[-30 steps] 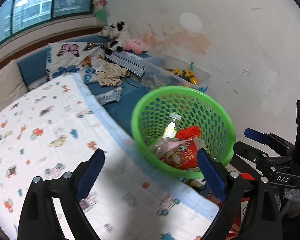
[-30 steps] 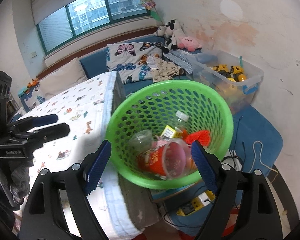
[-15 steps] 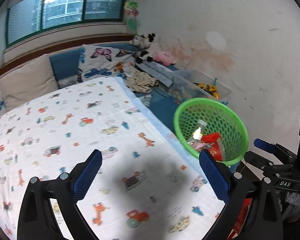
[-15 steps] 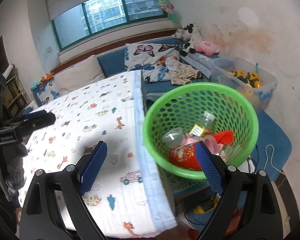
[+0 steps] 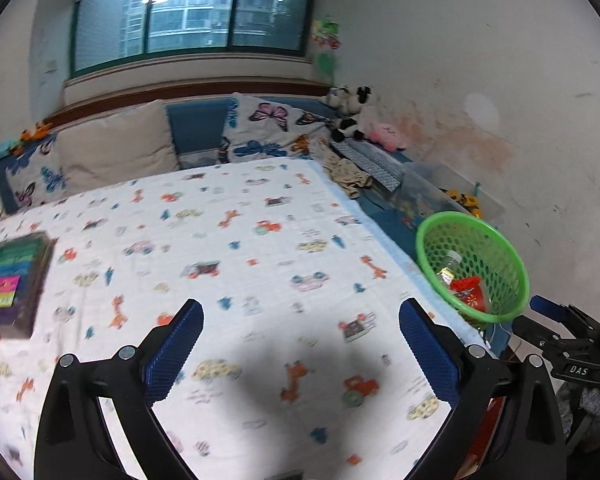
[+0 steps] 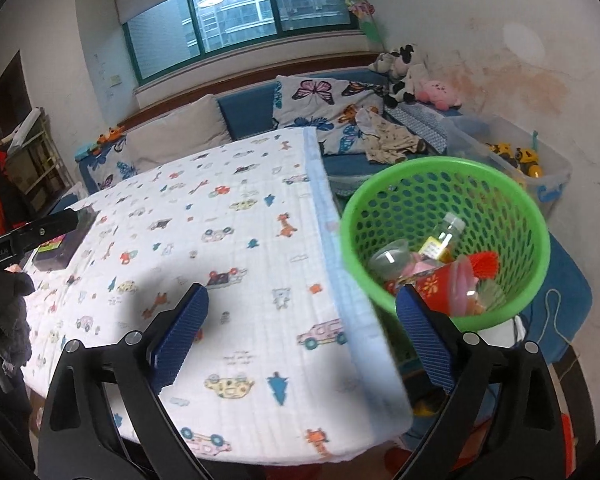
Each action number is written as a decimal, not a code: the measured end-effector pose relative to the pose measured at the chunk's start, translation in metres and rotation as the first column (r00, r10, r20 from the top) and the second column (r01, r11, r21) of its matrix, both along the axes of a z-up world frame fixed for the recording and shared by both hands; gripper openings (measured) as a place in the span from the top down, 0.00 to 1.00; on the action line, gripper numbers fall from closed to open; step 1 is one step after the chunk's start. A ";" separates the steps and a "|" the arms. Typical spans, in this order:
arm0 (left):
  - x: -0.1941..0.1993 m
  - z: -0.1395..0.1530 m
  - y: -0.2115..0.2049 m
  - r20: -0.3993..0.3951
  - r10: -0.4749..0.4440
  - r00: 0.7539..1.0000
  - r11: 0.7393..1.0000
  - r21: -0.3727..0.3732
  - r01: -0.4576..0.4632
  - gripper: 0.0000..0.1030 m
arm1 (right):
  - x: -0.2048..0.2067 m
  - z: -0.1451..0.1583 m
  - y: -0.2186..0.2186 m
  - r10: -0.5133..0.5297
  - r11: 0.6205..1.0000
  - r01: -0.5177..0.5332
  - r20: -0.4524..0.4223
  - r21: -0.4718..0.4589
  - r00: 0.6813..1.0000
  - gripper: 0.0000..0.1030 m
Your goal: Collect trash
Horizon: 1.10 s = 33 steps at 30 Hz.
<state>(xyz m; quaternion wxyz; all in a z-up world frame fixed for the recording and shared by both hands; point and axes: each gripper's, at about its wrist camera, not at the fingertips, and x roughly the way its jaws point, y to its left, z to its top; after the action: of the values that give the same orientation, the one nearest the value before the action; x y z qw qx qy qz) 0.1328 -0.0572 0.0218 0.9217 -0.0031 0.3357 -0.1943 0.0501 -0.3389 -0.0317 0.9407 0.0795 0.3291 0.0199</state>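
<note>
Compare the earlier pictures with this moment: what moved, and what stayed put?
Both grippers backed away from the green perforated plastic basket, the left gripper farther, so a dark box of coloured pads came into view. The right gripper has its jaws opening, nothing between them. The basket's contents, a red printed cup and a clear bottle, stayed put.

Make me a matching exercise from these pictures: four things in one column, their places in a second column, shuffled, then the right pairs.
Things:
1. clear bottle
2. yellow toy trucks
3. pink plush
4. box of coloured pens

Places:
A. on the blue bench by the stained wall
B. on the printed cloth
C. in the green basket
D. in the clear plastic bin

Pairs: 1-C, 2-D, 3-A, 4-B
</note>
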 end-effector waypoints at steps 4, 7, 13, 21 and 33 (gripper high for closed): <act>-0.008 -0.005 0.023 -0.016 0.042 0.999 0.999 -0.023 -0.043 0.08 | -0.001 -0.002 0.009 0.007 1.000 -0.007 -0.002 -0.001 1.000 0.08; -0.013 -0.008 0.033 -0.022 0.068 0.997 0.997 -0.021 -0.069 0.08 | -0.004 -0.002 0.013 0.014 1.000 -0.014 0.002 0.006 1.000 0.07; -0.031 -0.013 0.046 0.007 0.107 0.994 0.994 0.021 -0.107 0.08 | -0.010 0.000 0.020 0.012 1.000 -0.012 0.021 -0.006 1.000 0.06; -0.053 -0.020 0.069 0.030 0.179 0.983 0.984 0.017 -0.180 0.08 | -0.015 -0.001 0.033 0.019 1.000 -0.019 0.035 0.002 0.999 0.05; -0.066 -0.024 0.060 0.074 0.217 0.973 0.975 0.040 -0.220 0.08 | -0.022 0.002 0.050 -0.003 0.999 0.006 0.080 -0.035 0.997 0.04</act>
<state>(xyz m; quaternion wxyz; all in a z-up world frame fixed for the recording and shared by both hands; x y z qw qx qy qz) 0.0664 0.0025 -0.0026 0.9484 -0.0112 0.3056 -0.0838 0.0277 -0.2886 -0.0301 0.9545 0.0627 0.2913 0.0150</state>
